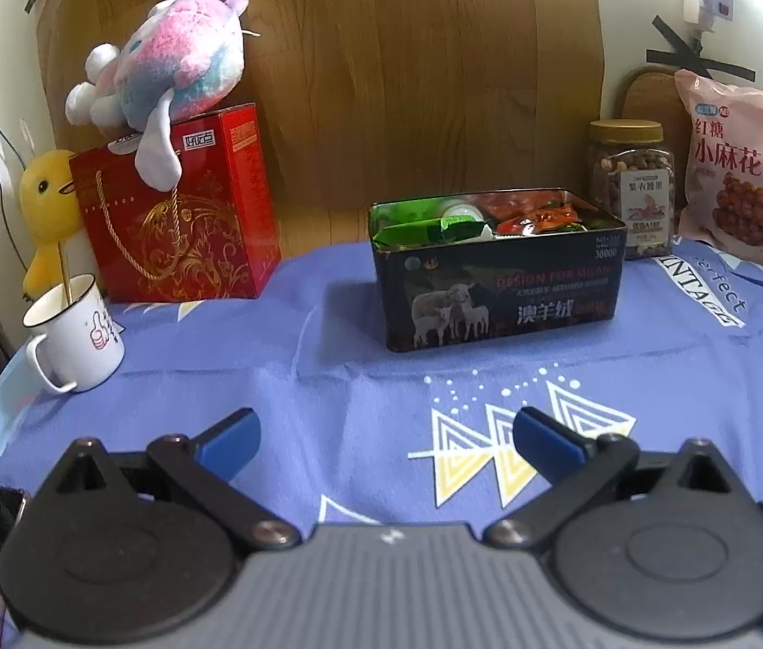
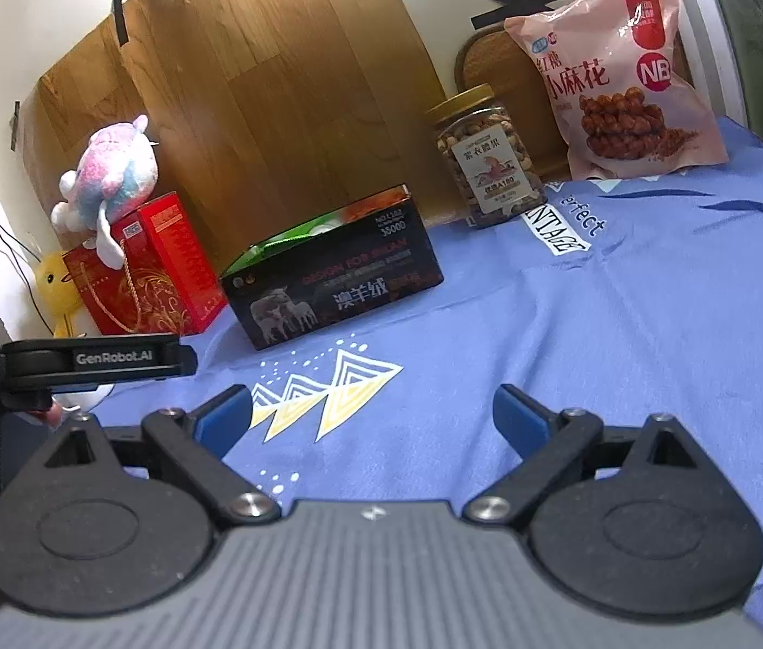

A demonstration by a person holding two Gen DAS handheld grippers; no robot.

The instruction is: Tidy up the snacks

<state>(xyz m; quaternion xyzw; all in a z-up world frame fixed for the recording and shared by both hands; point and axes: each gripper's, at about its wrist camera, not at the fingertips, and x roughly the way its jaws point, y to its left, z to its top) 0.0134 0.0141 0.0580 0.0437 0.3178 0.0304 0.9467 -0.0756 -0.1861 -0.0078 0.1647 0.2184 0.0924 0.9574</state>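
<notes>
A black open tin [image 1: 495,292] with a sheep picture stands mid-table, holding green packets [image 1: 425,230] and red-orange packets [image 1: 535,216]. It also shows in the right wrist view [image 2: 338,292]. A clear jar of nuts [image 1: 631,184] [image 2: 487,154] and a pink snack bag [image 1: 744,173] [image 2: 619,73] stand behind it to the right. My left gripper [image 1: 384,435] is open and empty, low over the blue cloth in front of the tin. My right gripper [image 2: 370,414] is open and empty, further right of the tin.
A red gift box [image 1: 176,211] with a pink plush toy [image 1: 165,59] on top stands back left, beside a yellow duck toy [image 1: 48,205]. A white mug [image 1: 76,332] sits at the left table edge. A wooden board [image 1: 408,70] lines the back wall.
</notes>
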